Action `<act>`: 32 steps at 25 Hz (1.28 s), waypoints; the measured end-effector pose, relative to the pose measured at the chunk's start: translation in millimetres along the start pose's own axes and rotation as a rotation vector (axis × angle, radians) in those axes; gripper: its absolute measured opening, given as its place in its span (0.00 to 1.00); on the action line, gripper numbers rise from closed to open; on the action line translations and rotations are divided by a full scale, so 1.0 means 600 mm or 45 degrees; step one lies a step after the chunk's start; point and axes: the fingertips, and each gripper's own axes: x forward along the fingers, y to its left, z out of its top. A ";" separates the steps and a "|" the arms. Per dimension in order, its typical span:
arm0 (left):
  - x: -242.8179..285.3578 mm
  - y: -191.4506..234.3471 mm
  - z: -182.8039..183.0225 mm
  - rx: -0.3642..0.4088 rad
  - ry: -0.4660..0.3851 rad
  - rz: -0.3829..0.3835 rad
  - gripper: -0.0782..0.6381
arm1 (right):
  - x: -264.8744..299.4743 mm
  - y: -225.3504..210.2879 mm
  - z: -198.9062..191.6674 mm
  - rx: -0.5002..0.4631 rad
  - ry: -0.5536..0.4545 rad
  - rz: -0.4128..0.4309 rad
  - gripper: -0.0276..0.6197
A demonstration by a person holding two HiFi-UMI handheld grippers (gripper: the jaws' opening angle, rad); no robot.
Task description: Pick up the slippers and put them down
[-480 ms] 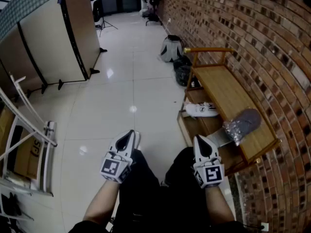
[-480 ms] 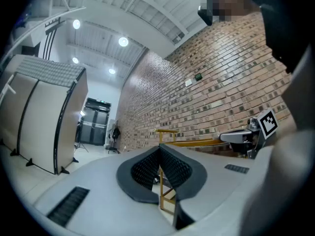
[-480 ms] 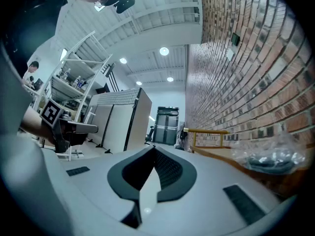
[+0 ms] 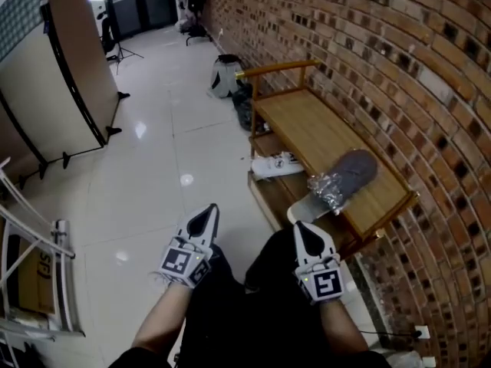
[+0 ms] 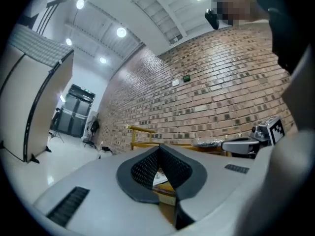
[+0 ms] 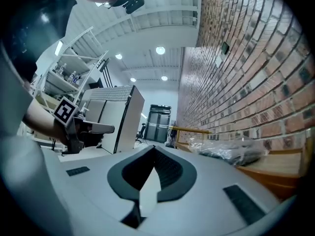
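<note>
A grey slipper wrapped in clear plastic point(image 4: 343, 179) lies on the top board of a wooden rack point(image 4: 307, 133) against the brick wall. On the lower shelf lies a white slipper point(image 4: 278, 165). My left gripper point(image 4: 205, 213) hovers over the floor in front of my knees, shut and empty. My right gripper point(image 4: 304, 231) is shut and empty too, just short of the rack's near end. In the right gripper view the wrapped slipper point(image 6: 231, 151) lies ahead to the right of the shut jaws point(image 6: 153, 150). The left gripper view shows its jaws point(image 5: 160, 149) shut, with the rack point(image 5: 142, 132) beyond.
A grey backpack point(image 4: 226, 75) and a dark bag point(image 4: 244, 106) sit on the floor past the rack's far end. A tall partition panel point(image 4: 69, 60) stands at the left, a metal frame point(image 4: 38, 282) at the near left. A brick wall point(image 4: 399, 75) runs along the right.
The head view has swung toward the wall, so the rack and both slippers now sit further left and nearer. Both grippers stay shut, empty and in about the same place.
</note>
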 end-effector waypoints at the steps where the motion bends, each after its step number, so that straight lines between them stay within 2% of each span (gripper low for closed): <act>1: 0.017 -0.019 -0.001 0.011 0.003 -0.037 0.11 | -0.007 -0.007 -0.001 -0.009 0.005 -0.011 0.06; 4: 0.068 -0.081 0.003 0.068 0.008 -0.161 0.11 | -0.030 -0.032 -0.001 -0.003 0.012 -0.052 0.06; 6: 0.099 -0.120 0.008 0.038 0.015 -0.243 0.11 | -0.045 -0.048 0.002 0.003 0.005 -0.082 0.06; 10: 0.161 -0.191 0.009 -0.250 0.096 -0.375 0.13 | -0.076 -0.073 0.007 -0.013 -0.011 -0.132 0.06; 12: 0.192 -0.232 0.008 -0.351 0.142 -0.445 0.26 | -0.088 -0.082 0.004 -0.018 -0.003 -0.152 0.06; 14: 0.221 -0.262 0.010 -0.463 0.174 -0.476 0.26 | -0.096 -0.091 0.002 -0.026 0.001 -0.166 0.06; 15: 0.235 -0.270 0.008 -0.557 0.196 -0.468 0.28 | -0.098 -0.094 0.002 -0.029 0.001 -0.172 0.06; 19: 0.281 -0.280 -0.025 -1.069 0.353 -0.428 0.45 | -0.108 -0.101 0.006 -0.052 0.006 -0.186 0.06; 21: 0.298 -0.290 -0.041 -1.220 0.419 -0.438 0.46 | -0.113 -0.104 0.006 -0.084 0.018 -0.192 0.06; 25: 0.315 -0.312 -0.069 -1.379 0.498 -0.465 0.46 | -0.119 -0.113 -0.001 -0.077 0.042 -0.216 0.06; 29: 0.322 -0.339 -0.070 -1.502 0.499 -0.540 0.46 | -0.119 -0.116 -0.006 -0.075 0.058 -0.228 0.06; 30: 0.323 -0.339 -0.069 -1.511 0.492 -0.542 0.43 | -0.119 -0.117 -0.006 -0.074 0.060 -0.231 0.06; 32: 0.323 -0.336 -0.069 -1.522 0.475 -0.531 0.27 | -0.120 -0.118 -0.007 -0.073 0.067 -0.237 0.06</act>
